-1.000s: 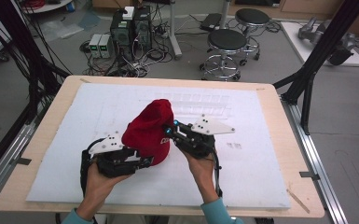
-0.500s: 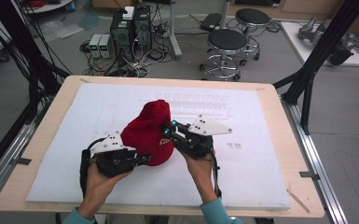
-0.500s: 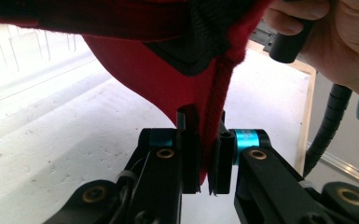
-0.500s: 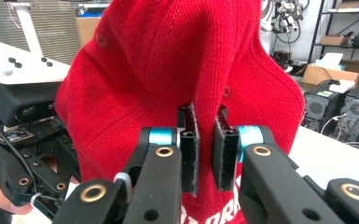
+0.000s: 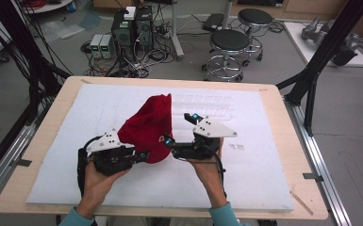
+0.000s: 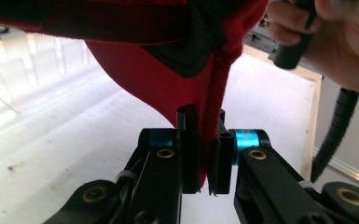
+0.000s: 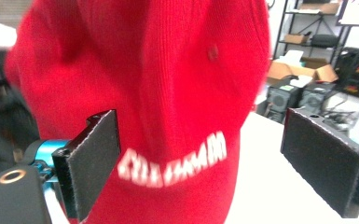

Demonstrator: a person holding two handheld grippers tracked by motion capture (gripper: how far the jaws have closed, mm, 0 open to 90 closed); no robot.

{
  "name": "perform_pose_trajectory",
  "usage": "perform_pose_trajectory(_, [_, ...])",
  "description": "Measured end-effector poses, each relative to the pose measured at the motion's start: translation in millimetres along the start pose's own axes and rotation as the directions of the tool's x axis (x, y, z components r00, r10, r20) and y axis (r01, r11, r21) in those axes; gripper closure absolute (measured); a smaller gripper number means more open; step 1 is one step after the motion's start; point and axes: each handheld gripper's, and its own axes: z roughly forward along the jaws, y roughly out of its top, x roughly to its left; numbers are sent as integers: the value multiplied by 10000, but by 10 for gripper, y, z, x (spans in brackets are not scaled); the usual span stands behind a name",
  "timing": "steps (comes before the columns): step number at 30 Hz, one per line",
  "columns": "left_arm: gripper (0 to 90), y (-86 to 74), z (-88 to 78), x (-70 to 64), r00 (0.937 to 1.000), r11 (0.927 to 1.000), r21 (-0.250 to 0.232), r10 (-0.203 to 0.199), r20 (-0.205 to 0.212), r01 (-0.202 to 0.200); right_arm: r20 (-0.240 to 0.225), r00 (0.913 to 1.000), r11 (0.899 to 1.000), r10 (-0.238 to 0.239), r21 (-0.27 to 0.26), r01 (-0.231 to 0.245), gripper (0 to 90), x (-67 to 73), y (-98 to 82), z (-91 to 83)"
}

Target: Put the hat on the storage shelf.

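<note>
A red cap with white lettering hangs above the white mat, between my two grippers. My left gripper is shut on the cap's rim. In the left gripper view its jaws pinch the red cloth edge. My right gripper sits just right of the cap, and its jaws have just been opening. In the right gripper view, the right gripper stands wide apart, its pads clear of the cap, which fills the space ahead.
A white foam mat covers most of the wooden table. Two stools and computer boxes stand on the floor beyond the far edge. Black frame posts rise at the table's right and left.
The right gripper's jaws have swung wide and let go of the cap. The cap now hangs from the left gripper alone and stands taller, leaning towards the left.
</note>
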Motion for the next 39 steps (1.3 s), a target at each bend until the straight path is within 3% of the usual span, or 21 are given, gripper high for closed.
perform_pose_trajectory(7, [853, 176, -46, 96, 9983, 9994, -277, 179, -560, -195, 337, 9992, 9998, -207, 56, 205, 110, -92, -101, -190])
perform_pose_trajectory(16, [852, 360, 16, 288, 9908, 9987, -351, 320, -1315, -369, 1386, 9899, 9993, 305, 177, -332, 111, -371, -373, -660])
perform_pose_trajectory(23, [853, 534, 150, 432, 9797, 9975, -269, 583, -1916, -646, 2054, 9776, 9975, 466, 417, -563, 111, -513, -559, -916])
perform_pose_trajectory(24, [853, 587, 192, 464, 9762, 9971, -219, 667, -2063, -728, 2283, 9715, 9957, 633, 508, -768, 110, -547, -650, -993])
perform_pose_trajectory(28, [852, 657, 256, 516, 9711, 9974, -242, 598, -2313, -672, 2540, 9623, 9919, 978, 541, -1150, 110, -605, -836, -1108])
perform_pose_trajectory(29, [853, 692, 289, 563, 9674, 9978, -157, 591, -2463, -650, 2610, 9603, 9917, 984, 545, -1164, 110, -613, -874, -1127])
perform_pose_trajectory(31, [853, 704, 303, 582, 9667, 9980, -132, 568, -2494, -621, 2699, 9579, 9911, 975, 610, -1180, 111, -617, -932, -1152])
perform_pose_trajectory(32, [853, 739, 342, 643, 9610, 9980, -54, 594, -2700, -632, 2761, 9559, 9902, 1004, 660, -1231, 110, -617, -968, -1164])
perform_pose_trajectory(34, [853, 757, 358, 671, 9592, 9981, 5, 589, -2764, -612, 2795, 9554, 9904, 948, 709, -1190, 111, -629, -1020, -1171])
perform_pose_trajectory(35, [853, 797, 399, 728, 9555, 9983, 47, 570, -2894, -581, 2803, 9546, 9891, 1011, 752, -1269, 111, -630, -1043, -1175])
perform_pose_trajectory(39, [853, 848, 467, 798, 9526, 9986, 13, 503, -3001, -523, 2889, 9513, 9893, 1076, 638, -1313, 110, -640, -1125, -1190])
